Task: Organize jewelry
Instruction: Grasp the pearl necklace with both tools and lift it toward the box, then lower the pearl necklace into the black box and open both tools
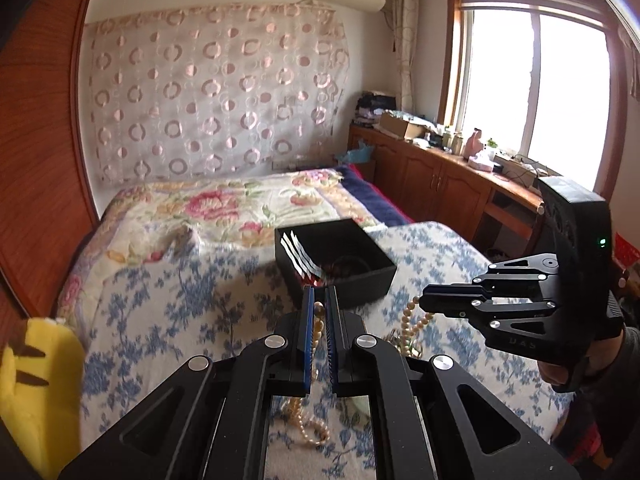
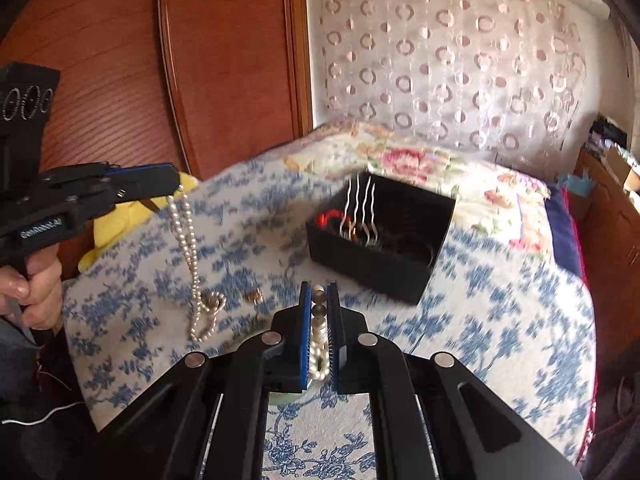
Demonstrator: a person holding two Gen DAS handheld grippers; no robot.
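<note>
Here, two claws [image 1: 319,300] [image 2: 319,296] grip one necklace [image 2: 192,248].

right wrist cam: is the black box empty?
No, the black box already holds things: wavy silver hairpins stand against its inner wall and something red lies beside them.

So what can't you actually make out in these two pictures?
- Contents of the black box: right wrist view, blurred and dark inside; only wavy metal dividers show.
- Small brown item on the bedspread: too small to name.
- Whether the pearl strands in the left gripper and right gripper are one necklace: the grippers' black fingers hide the join.
</note>
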